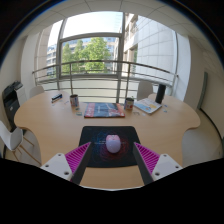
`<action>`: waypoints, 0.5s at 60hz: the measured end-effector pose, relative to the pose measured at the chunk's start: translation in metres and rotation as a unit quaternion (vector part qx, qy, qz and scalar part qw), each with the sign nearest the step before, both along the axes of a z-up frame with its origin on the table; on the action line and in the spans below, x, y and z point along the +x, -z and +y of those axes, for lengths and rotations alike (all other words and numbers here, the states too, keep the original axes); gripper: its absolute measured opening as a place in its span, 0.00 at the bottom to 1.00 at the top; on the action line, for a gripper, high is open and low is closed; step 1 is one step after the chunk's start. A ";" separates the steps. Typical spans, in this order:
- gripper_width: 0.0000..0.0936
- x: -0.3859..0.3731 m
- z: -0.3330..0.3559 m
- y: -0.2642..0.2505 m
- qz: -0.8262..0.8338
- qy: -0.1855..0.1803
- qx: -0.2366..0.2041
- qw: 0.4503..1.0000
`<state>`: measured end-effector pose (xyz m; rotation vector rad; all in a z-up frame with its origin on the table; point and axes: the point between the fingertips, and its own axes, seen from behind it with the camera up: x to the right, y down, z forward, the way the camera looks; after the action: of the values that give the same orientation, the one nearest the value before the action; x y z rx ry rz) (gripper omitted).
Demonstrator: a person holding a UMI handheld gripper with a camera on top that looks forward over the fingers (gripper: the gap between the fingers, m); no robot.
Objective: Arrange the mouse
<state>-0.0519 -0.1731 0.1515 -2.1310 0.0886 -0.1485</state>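
Observation:
A pale pink-white mouse (113, 144) lies on a dark mouse mat (95, 134) on a round wooden table (50, 120). My gripper (112, 158) is open, with its pink pads (77, 156) wide apart at either side. The mouse sits just ahead of the fingertips, between their lines, with a clear gap on each side. Nothing is held.
Beyond the mat lies a flat pinkish book or pad (103, 109). A dark cup (74, 100) stands at the back left, a small item (129, 103) and a book (147, 105) at the back right. A chair (12, 103) stands on the left; windows lie behind.

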 end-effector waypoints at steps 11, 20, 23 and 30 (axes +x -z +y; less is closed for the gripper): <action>0.90 -0.019 -0.077 -0.020 -0.011 0.004 0.005 1.000; 0.90 -0.033 -0.117 -0.025 -0.025 -0.004 0.007 1.000; 0.90 -0.038 -0.125 -0.026 -0.024 -0.006 0.007 1.000; 0.90 -0.041 -0.136 -0.031 -0.025 -0.006 0.008 1.000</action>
<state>-0.0927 -0.3093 0.1827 -2.1102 0.0469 -0.1933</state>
